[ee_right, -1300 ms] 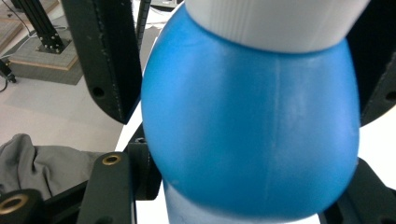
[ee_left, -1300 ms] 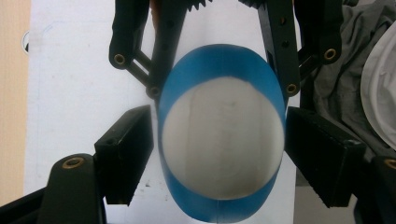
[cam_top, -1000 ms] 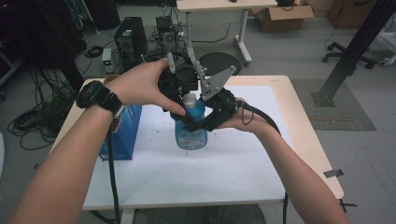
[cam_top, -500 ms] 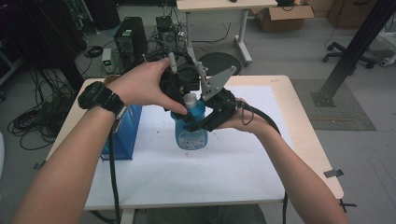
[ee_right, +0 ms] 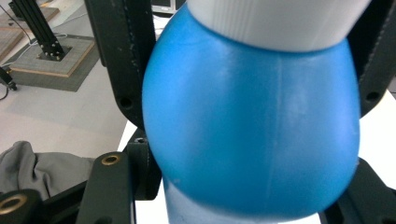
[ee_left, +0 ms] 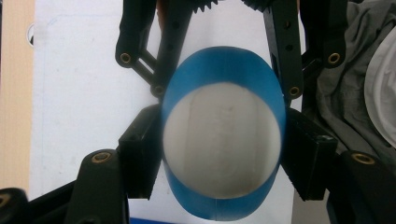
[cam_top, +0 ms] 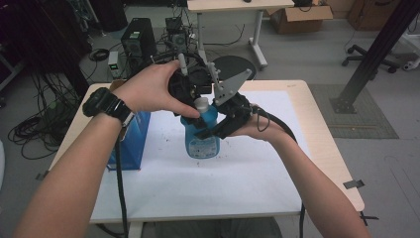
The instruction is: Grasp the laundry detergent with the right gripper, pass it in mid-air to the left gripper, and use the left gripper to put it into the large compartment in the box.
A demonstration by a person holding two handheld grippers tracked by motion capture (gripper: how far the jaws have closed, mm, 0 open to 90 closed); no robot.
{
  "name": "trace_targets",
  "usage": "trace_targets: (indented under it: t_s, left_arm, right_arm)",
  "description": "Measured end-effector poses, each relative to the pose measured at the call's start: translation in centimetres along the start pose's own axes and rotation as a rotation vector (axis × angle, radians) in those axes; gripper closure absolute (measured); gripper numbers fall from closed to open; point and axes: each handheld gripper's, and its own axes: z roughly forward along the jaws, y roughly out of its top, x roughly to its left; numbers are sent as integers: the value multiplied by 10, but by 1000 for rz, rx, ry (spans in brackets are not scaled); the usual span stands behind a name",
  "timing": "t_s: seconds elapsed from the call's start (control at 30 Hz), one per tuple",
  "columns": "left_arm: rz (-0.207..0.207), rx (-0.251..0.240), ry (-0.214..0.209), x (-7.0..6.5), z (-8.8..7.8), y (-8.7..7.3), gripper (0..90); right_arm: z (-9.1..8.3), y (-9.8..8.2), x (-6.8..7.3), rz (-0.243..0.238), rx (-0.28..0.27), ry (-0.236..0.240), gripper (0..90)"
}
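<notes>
A blue bottle with a white cap stands upright on the white mat in the high view. My left gripper comes down from above, and in the left gripper view its jaws press both sides of the cap. My right gripper reaches in from the right and is shut on the bottle's rounded blue shoulder, just below the cap. Both hands crowd over the bottle's top, and its label end shows beneath them.
A blue box stands at the mat's left edge, close to my left forearm. The wooden table edge runs along the right. Grey cloth lies off to one side. Computers and cables sit on the floor behind the table.
</notes>
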Motion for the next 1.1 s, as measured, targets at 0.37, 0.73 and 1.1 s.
trace_targets:
  t_s: [0.37,0.73,1.1]
  left_arm:
    - [-65,48,14,8,-18,-5,382]
    - [-473,93,164,33,-65,-24,383]
    - [-990,51,367,60,-106,-80,383]
  right_arm:
    - [-8,-15,-6,53,50,-34,49]
    - [-28,-54,-8,46,436,-90,71]
    - [-69,-100,-10,120,720,-173,80]
